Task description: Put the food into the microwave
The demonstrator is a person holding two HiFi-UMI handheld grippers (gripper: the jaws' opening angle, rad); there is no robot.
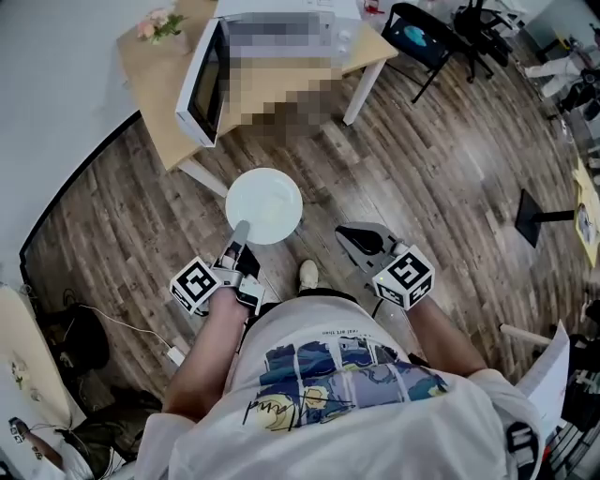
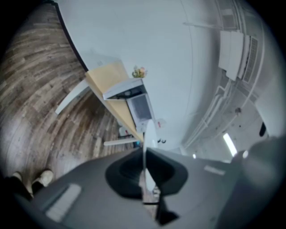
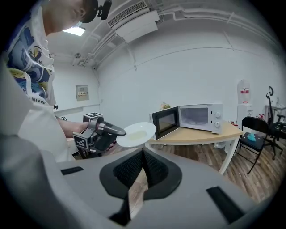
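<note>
On the wood-plank floor (image 1: 422,178), a black chair (image 1: 436,47) stands at one o'clock, while what looks like a small flower bunch (image 1: 157,23) sits at eleven o'clock on the tabletop (image 1: 150,84).

The plate (image 1: 264,204) is seen in plain white, with a pale yellowish patch at its centre. The microwave (image 3: 192,118) is finished in white, its door (image 1: 208,89) glazed dark. The table (image 1: 155,84) is topped in light wood on white legs. The floor (image 1: 422,178) is patterned in grey-brown wood-grain planks. The left gripper (image 1: 240,234) and right gripper (image 1: 349,236) are coloured grey with black textured pads, each with a white cube (image 1: 194,284) printed with black square markers. The shirt (image 1: 347,375) is white with a blue and yellow print.
</note>
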